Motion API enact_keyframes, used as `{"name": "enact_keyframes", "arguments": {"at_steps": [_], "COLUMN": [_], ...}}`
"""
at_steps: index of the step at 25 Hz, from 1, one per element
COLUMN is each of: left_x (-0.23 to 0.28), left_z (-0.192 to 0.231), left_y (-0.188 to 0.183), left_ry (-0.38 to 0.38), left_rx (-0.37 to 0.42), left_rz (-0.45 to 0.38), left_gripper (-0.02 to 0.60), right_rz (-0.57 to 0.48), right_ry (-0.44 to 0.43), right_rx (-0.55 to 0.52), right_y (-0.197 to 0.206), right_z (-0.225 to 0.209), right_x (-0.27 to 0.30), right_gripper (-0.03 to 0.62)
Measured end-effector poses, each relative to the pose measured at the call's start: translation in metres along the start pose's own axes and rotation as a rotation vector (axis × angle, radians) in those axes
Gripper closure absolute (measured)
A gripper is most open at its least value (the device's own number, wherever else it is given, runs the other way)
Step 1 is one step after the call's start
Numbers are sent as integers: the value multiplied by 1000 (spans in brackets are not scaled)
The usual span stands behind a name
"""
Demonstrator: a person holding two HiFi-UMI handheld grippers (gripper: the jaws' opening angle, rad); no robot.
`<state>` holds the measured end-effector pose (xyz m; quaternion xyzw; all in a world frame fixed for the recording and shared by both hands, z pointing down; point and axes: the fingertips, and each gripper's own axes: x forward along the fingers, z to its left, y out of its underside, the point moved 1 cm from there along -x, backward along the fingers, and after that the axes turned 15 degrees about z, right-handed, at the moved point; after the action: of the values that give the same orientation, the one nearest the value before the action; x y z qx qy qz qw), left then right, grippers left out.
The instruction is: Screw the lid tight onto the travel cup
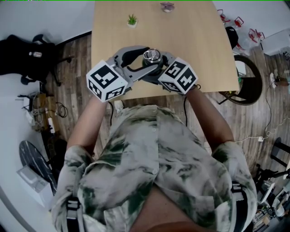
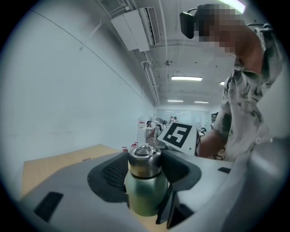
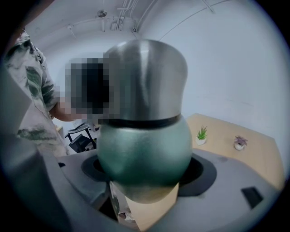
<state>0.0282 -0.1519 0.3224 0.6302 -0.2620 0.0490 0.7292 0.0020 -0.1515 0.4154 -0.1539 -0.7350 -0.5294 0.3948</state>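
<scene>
- Travel cup (image 1: 152, 58) is seen from above in head view, between the two grippers, over the near edge of the table (image 1: 195, 41).
- Whether the cup stands on the table or is held off it can't be told.
- Cup: green body w/ steel lid (image 1: 152, 55) on top. A dark band is seen where lid meets body in right gripper view.
- L gripper (image 1: 141, 61): jaws are closed round the cup from the person's left. In left gripper view the dark pads (image 2: 111, 174) are pressed vs. the lid (image 2: 145, 159) and the top of the green body (image 2: 144, 192).
- R gripper (image 1: 162, 62): jaws are closed on the cup from the right. In right gripper view the green body (image 3: 145, 149) is seated betw. the two dark pads (image 3: 199, 170) and fills most of the frame, w/ the lid (image 3: 146, 81) above it.
- Marker cubes of both grippers are turned toward the head cam, L cube (image 1: 106, 80) & R cube (image 1: 180, 76), either side of the cup.
- Farther up the table, well apart from the cup, a sm. green plant (image 1: 132, 20) in a white pot and a sm. purple plant (image 1: 167, 6) are seen. Both also show at the right of right gripper view, green (image 3: 201, 134) & purple (image 3: 239, 142).
</scene>
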Motion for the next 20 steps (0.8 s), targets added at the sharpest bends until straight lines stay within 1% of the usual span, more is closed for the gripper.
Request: {"name": "enact_keyframes", "arguments": {"at_steps": [4,7,10,12,15,20], "left_x": [1,1,3,4,3,2], "left_z": [4,6,9,11,11,10], "left_y": [-4,-5,-1,0,2,2], "left_ry": [-113,-212,-300,-341,-357,-305], "left_rx": [-27,-73,-114,-128,-126,-110], "left_rz": [-3,-18,-24,-30,-35,-43], "left_gripper": [341,340,339,339,339,341], "right_rz": [6,11,12,12,15,15], "right_ry": [41,69,82,79,76,69], "right_rx": [35,53,63,69,71,56], "right_y": [0,0,-2,-2,-2,-2], "right_z": [-10,-15,-16,-16,-15,-13], "right_x": [-1,0,3,5,6,6], "right_gripper": [198,198,198,198,198,198]}}
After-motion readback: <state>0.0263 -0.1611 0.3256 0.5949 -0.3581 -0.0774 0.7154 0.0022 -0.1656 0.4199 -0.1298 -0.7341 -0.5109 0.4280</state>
